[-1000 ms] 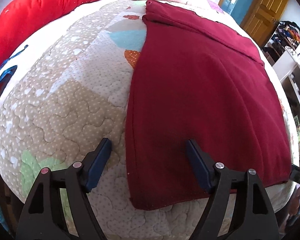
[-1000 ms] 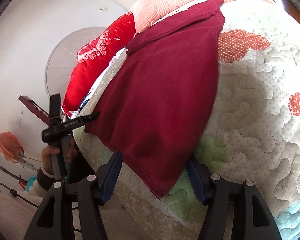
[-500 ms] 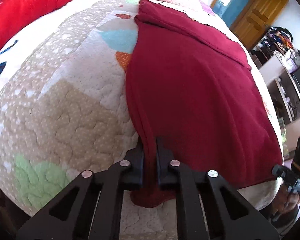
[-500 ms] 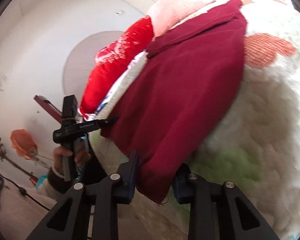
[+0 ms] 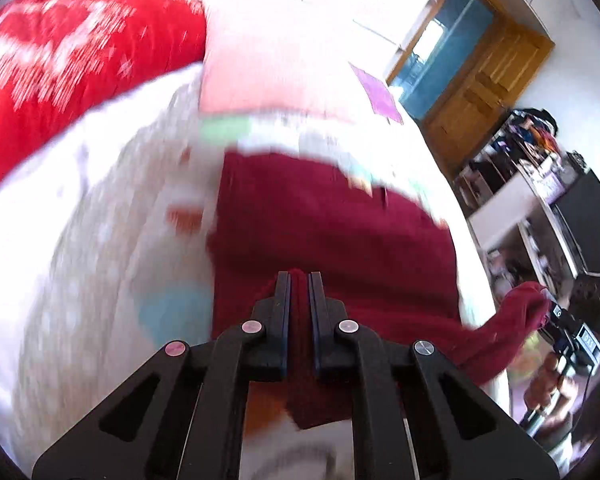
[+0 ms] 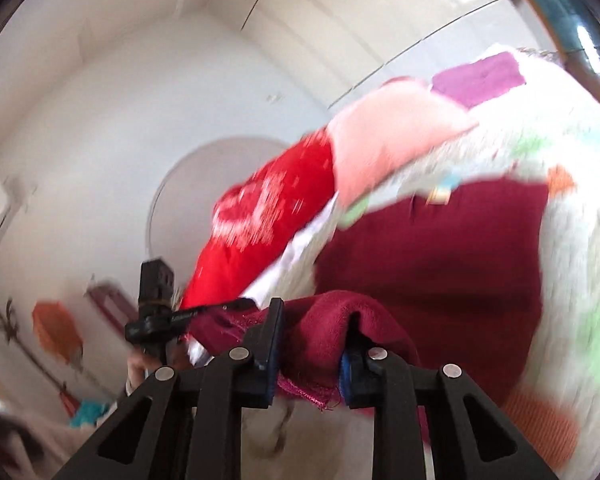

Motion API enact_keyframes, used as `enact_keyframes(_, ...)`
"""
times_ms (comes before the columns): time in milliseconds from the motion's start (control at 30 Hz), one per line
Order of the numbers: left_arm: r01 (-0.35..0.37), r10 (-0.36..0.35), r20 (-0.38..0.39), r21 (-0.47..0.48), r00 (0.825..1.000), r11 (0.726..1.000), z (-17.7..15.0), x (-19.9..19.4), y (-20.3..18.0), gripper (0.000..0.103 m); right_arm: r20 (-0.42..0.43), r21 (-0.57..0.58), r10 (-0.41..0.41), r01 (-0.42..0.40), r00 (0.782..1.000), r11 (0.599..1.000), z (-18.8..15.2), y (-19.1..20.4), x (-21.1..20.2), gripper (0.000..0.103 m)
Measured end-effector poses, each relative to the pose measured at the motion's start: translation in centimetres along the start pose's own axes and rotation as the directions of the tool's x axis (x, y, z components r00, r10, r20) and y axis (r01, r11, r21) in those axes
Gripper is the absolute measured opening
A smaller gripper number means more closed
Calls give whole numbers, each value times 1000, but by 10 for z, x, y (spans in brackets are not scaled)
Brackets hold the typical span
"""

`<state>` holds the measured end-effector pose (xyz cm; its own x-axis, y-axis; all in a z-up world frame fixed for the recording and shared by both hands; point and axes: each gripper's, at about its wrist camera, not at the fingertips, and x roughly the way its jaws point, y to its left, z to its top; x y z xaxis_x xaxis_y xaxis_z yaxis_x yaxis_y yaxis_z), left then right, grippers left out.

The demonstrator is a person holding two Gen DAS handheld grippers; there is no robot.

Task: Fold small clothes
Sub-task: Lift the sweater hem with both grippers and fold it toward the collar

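Note:
A dark red garment (image 5: 332,232) lies on the quilted bed (image 5: 100,240); it also shows in the right wrist view (image 6: 440,264). My left gripper (image 5: 299,280) is shut on the garment's near edge, with cloth pinched between its jaws. My right gripper (image 6: 314,320) is shut on the other near corner, a thick bunch of cloth between its jaws. Both corners are lifted off the bed and carried over the garment. The right gripper with its cloth shows at the right in the left wrist view (image 5: 540,308). Both views are motion-blurred.
A red patterned duvet (image 5: 60,64) and a pink pillow (image 5: 268,80) lie at the bed's head. A wooden door (image 5: 488,80) and cluttered shelves (image 5: 540,184) stand to the right. A white wall (image 6: 140,120) is to the left of the bed.
Both grippers closed on the garment's near corners, then lifted them and swept forward toward the bed's head. The garment's near half now rises off the quilt.

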<state>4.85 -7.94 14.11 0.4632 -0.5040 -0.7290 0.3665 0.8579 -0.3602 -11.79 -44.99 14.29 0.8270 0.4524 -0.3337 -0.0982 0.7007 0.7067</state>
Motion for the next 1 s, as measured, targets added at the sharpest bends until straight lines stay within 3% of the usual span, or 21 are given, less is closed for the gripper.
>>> enact_keyframes(133, -124, 124, 23, -6, 992, 992, 58, 66, -5, 7, 61, 74, -92, 87, 994, 993, 53, -50, 32, 21)
enact_keyframes(233, -127, 128, 3, -79, 992, 989, 75, 115, 14, 7, 4, 140, -221, 218, 975, 966, 76, -106, 78, 25)
enact_keyframes(300, -112, 115, 12, -137, 993, 984, 83, 130, 26, 7, -33, 171, -293, 294, 956, 940, 84, -136, 94, 43)
enact_keyframes(400, -133, 148, 68, -189, 987, 973, 97, 126, 42, 7, 27, 222, -270, 257, 963, 940, 96, -155, 92, 50)
enact_keyframes(467, -137, 150, 61, -183, 987, 974, 105, 121, 45, 14, 87, 215, -300, 276, 950, 937, 106, -150, 85, 59)
enact_keyframes(533, -102, 113, 55, -160, 992, 982, 104, 114, 47, 35, 120, 227, -281, 249, 952, 941, 107, -147, 69, 61)
enact_keyframes(600, -103, 113, 70, -134, 991, 986, 99, 107, 44, 48, 107, 204, -285, 260, 952, 944, 104, -140, 62, 61)
enact_keyframes(633, -111, 121, 79, -118, 990, 987, 95, 105, 42, 53, 89, 159, -322, 306, 942, 939, 102, -133, 63, 61)
enact_keyframes(700, -131, 138, 69, -89, 988, 987, 90, 107, 36, 54, 47, 73, -401, 397, 915, 915, 96, -120, 73, 61)
enact_keyframes(733, -151, 154, 47, -70, 987, 986, 86, 114, 33, 54, 8, 18, -454, 453, 891, 891, 92, -118, 84, 58)
enact_keyframes(800, -189, 190, 6, -39, 982, 981, 79, 128, 27, 54, -77, -85, -595, 589, 800, 804, 84, -121, 113, 41)
enact_keyframes(833, -223, 222, -23, -22, 975, 975, 75, 138, 25, 54, -114, -114, -646, 636, 755, 763, 80, -126, 129, 38)
enact_keyframes(900, -277, 276, -81, -1, 958, 961, 69, 158, 25, 54, -130, -126, -679, 667, 722, 734, 77, -136, 143, 12)
enact_keyframes(1000, -335, 333, -91, -4, 938, 942, 66, 180, 31, 59, -73, -147, -726, 713, 683, 686, 87, -142, 154, 8)
